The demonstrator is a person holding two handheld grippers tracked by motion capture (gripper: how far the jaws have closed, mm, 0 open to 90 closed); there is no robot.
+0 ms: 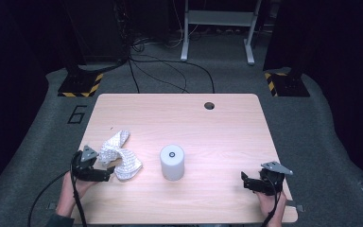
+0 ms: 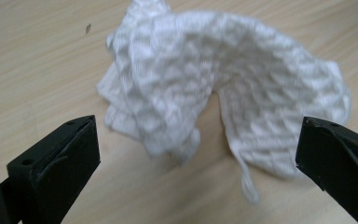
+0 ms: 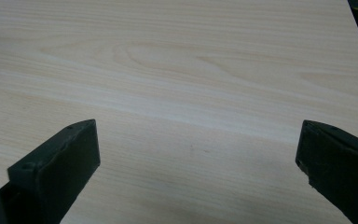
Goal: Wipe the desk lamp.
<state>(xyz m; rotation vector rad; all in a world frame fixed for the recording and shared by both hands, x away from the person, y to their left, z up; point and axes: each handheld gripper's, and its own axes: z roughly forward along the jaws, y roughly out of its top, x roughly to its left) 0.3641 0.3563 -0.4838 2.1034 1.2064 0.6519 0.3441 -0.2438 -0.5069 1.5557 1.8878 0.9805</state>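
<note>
Hovering wide open beside the crumpled cloth (image 2: 214, 88), the left gripper (image 2: 198, 149) — right gripper (image 3: 198, 149) open too — probably needs a fresh grasp next.

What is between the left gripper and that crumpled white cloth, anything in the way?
Nothing visible. The left gripper sits just in front of the white cloth, open wide, with bare table between its fingers and the fabric. The white cylinder stands off to the cloth's other side, out of the path.
</note>
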